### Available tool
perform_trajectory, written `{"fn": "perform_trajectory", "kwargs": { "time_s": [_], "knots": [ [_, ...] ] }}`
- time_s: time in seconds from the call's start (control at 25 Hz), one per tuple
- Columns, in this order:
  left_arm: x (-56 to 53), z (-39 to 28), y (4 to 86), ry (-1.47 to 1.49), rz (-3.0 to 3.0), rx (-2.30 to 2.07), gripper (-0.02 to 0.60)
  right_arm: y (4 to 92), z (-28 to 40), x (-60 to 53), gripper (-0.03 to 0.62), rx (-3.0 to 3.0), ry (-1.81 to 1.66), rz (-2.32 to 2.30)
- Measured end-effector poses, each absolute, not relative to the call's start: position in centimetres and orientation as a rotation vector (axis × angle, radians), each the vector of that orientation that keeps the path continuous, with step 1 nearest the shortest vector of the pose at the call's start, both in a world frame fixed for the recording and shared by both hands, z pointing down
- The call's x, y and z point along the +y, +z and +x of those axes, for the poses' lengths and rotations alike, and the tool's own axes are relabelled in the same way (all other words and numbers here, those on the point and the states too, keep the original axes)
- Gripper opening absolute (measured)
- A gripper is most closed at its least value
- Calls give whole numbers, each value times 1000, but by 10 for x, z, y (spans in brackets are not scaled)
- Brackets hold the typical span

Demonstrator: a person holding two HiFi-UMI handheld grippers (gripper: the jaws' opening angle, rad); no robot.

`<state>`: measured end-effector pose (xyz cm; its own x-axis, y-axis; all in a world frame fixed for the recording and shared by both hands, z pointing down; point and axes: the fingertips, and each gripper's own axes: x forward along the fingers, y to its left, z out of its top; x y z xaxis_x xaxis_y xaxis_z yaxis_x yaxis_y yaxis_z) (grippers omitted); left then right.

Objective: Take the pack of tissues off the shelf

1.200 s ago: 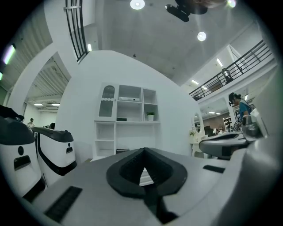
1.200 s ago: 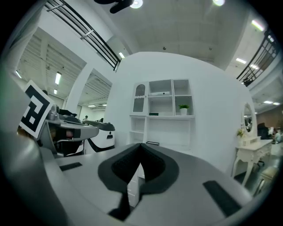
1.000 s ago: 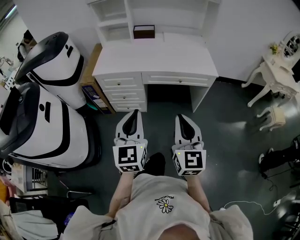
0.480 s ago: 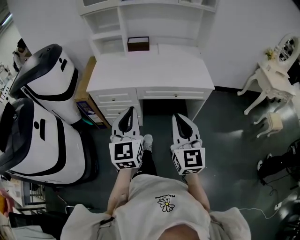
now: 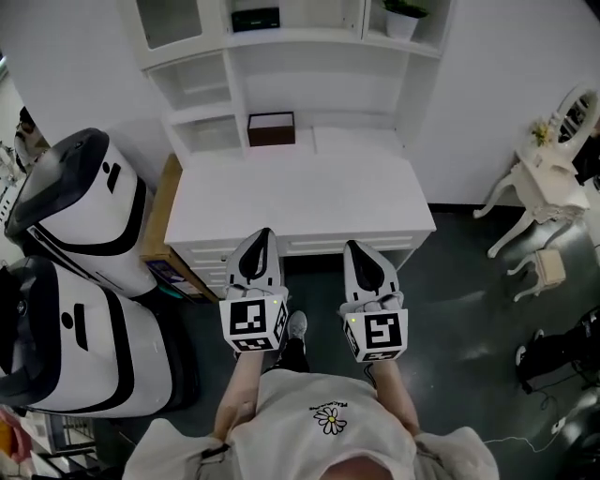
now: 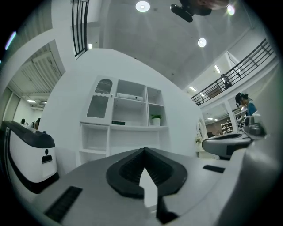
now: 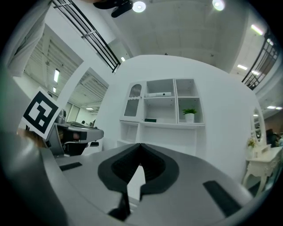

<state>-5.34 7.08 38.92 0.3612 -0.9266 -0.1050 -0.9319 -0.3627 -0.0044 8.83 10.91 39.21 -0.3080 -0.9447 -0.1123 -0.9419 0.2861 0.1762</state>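
A dark green flat pack point(image 5: 255, 19) lies on a shelf of the white hutch point(image 5: 296, 39) above the desk. It shows small and far in the left gripper view point(image 6: 118, 122) and in the right gripper view point(image 7: 151, 120). My left gripper point(image 5: 263, 234) and right gripper point(image 5: 357, 247) are held side by side over the desk's front edge, pointing at the hutch, well short of the pack. Both are shut with nothing between their jaws, as the left gripper point(image 6: 143, 150) and right gripper point(image 7: 140, 145) show in their own views.
A brown box point(image 5: 271, 128) stands at the back of the white desk point(image 5: 300, 202). A potted plant point(image 5: 403, 14) sits on the shelf to the pack's right. Two large white-and-black machines point(image 5: 80, 202) stand at the left. A small white table point(image 5: 548, 164) stands at the right.
The person has walked up to the desk. Both grippers moved forward from over the floor to the desk's front edge, and the upper shelves with the pack came into view.
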Motion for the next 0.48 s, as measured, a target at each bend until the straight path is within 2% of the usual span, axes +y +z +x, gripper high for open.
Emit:
{"fn": "perform_trajectory", "kwargs": {
  "time_s": [0.48],
  "knots": [
    [-118,-61,360,186,-2576,1680,0,358,75,-85,2,-2419,-418,1846]
  ]
}}
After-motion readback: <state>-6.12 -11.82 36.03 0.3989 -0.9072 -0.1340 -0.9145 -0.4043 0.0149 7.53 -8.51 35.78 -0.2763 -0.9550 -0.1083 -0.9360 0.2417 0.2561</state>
